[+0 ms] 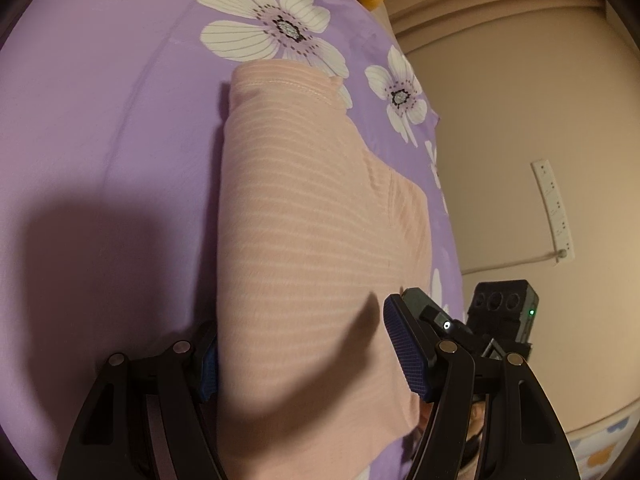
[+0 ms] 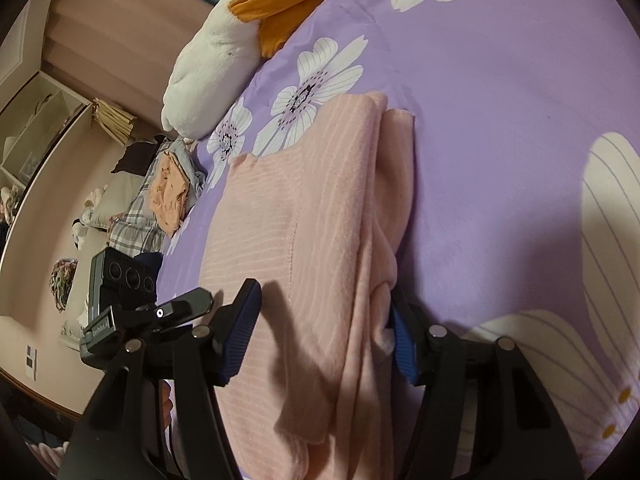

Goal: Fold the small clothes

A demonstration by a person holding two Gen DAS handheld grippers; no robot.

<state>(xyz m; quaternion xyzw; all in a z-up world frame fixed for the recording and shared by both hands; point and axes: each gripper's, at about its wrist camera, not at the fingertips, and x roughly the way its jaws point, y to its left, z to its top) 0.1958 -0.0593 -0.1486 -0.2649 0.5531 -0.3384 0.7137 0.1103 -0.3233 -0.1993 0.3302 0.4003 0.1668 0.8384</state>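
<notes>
Pink striped garment (image 1: 304, 216), folded, on purple floral bedsheet (image 1: 100, 128).
Left wrist: left tool (image 1: 304, 354) wide open, garment lying between its fingers, nothing gripped. Right wrist: right tool (image 2: 320, 344) wide open, astride the garment's (image 2: 304, 208) folded edge; plush toy (image 2: 216, 52) ahead-left.

- The left gripper (image 1: 304, 354) has its fingers (image 1: 404, 354) spread wide apart.
- The right gripper (image 2: 322, 342) has its fingers (image 2: 240, 340) spread wide too.
</notes>
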